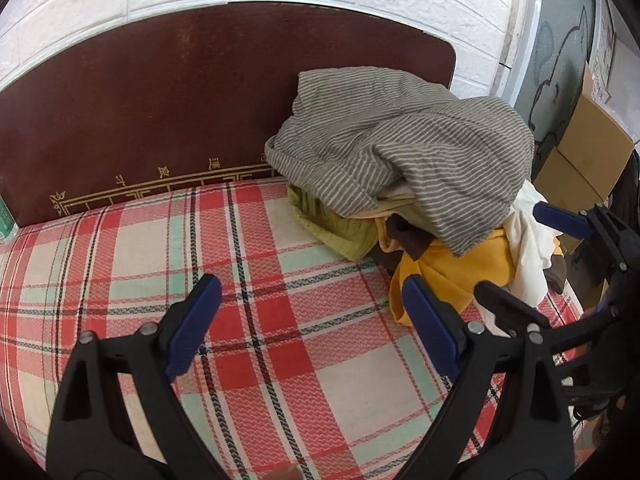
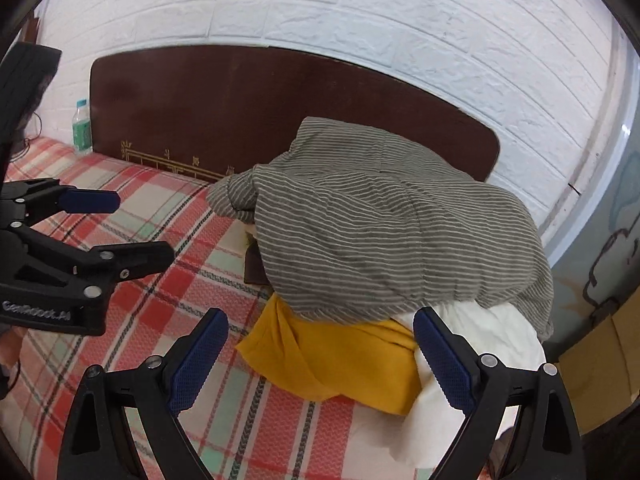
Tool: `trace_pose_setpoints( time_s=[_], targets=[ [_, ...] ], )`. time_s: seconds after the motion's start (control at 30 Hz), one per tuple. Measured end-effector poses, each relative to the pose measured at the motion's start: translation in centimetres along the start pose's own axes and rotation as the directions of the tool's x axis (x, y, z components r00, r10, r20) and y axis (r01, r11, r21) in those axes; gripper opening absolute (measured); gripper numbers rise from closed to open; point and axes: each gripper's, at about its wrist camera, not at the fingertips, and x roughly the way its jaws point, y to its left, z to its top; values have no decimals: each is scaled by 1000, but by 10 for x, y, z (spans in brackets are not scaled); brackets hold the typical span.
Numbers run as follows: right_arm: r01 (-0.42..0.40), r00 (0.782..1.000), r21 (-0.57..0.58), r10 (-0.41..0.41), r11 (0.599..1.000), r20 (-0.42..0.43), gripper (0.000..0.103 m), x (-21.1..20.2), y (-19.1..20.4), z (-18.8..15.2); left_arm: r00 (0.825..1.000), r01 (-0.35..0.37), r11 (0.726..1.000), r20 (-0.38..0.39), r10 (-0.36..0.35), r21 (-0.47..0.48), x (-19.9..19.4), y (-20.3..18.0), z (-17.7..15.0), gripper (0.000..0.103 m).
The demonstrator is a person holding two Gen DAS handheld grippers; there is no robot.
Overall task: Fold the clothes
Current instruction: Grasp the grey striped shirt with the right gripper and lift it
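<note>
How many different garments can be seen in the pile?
5 at least: striped on top, green left, brown and yellow beneath, white right. More may be hidden.

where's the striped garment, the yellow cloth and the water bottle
striped garment (image 2: 380, 232), right wrist view, middle of its top surface on the pile
yellow cloth (image 2: 332, 360), right wrist view, its front fold under the striped one
water bottle (image 2: 82, 128), right wrist view, its green label

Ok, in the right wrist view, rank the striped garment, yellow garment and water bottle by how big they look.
1. striped garment
2. yellow garment
3. water bottle, though it sits farthest from the camera, so its true size is unsure.
</note>
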Motion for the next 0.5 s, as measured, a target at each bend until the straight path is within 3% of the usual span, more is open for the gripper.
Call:
trace_pose_setpoints(
  time_s=[0.13,0.23,0.37,0.43,0.47,0.5],
  targets=[
    [-33,999,-7,33,999,25,82,24,3,20,1000,-10,1000,-23,10,-15,8,11,-5,93],
    [-70,996,38,68,997,49,61,33,-2,38,999,-12,999,-33,10,-38,12,21,-6,93],
    [9,1000,-12,-9,1000,19,39,49,1,60,999,-6,998,-46,4,-59,16,31,-7,93],
    [21,1000,-30,-20,999,9,44,55,1,69,999,-6,998,-49,3,-65,18,35,-9,93],
    [12,1000,-51,-13,999,-10,57,60,3,72,999,-6,998,-51,2,-68,18,36,-9,93],
    [15,999,-78,-17,997,-31,59,66,6,75,999,-6,998,-54,2,-69,19,38,-10,93]
  ],
)
